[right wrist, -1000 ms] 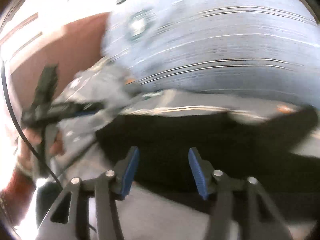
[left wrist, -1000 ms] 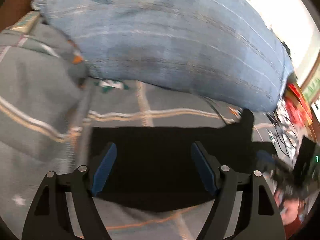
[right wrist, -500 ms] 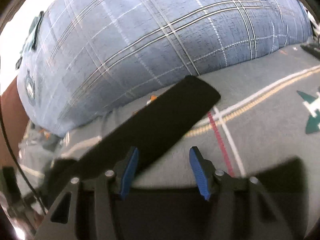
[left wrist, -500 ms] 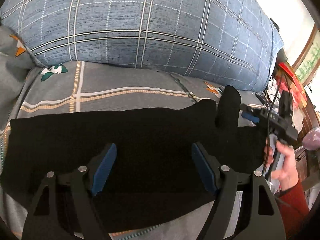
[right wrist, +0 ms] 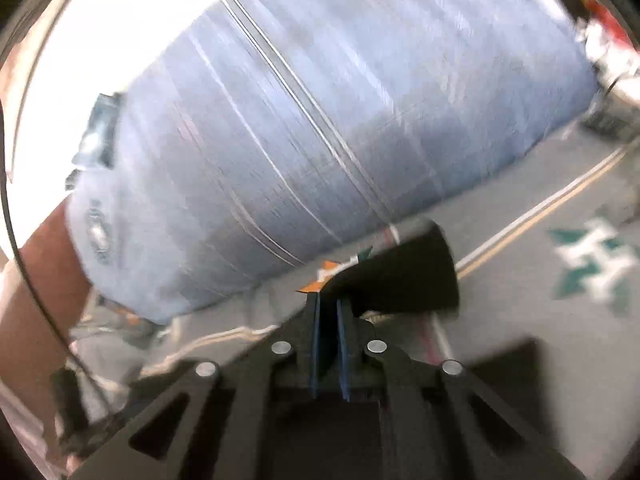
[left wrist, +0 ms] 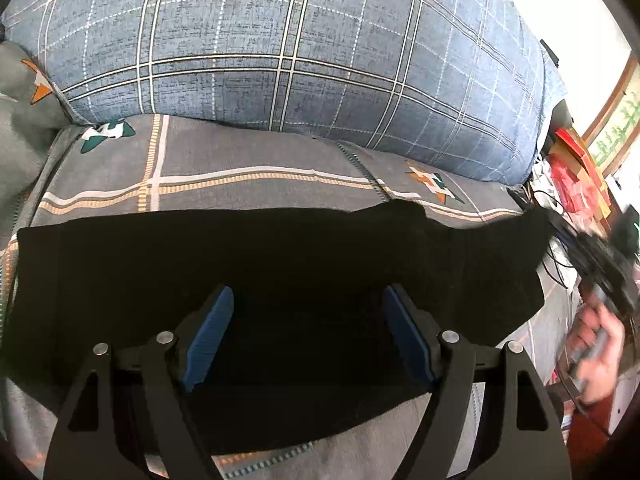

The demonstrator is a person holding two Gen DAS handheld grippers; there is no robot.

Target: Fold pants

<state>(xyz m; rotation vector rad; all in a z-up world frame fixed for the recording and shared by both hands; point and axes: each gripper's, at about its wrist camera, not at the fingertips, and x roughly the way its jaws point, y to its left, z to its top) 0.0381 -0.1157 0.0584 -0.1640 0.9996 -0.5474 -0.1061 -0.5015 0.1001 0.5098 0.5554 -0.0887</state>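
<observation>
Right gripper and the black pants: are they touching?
Touching. The right wrist view shows the right gripper with jaws shut on a strip of the black pants.

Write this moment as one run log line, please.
task: fold pants | left gripper: open above black pants | right gripper: shut on pants end | surface: grey bedspread

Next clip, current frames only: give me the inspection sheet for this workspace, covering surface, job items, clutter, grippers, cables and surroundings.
Surface: grey bedspread with cream and orange stripes.
Job's things: black pants spread flat across it.
Clutter: red packaging at the right edge, blurred.
Grippers: left gripper open above the pants; right gripper shut on a pants end, view blurred.
Cables: thin dark cables beside the pants' right edge.
Surroundings: blue plaid pillow behind; bright window at upper right.
</observation>
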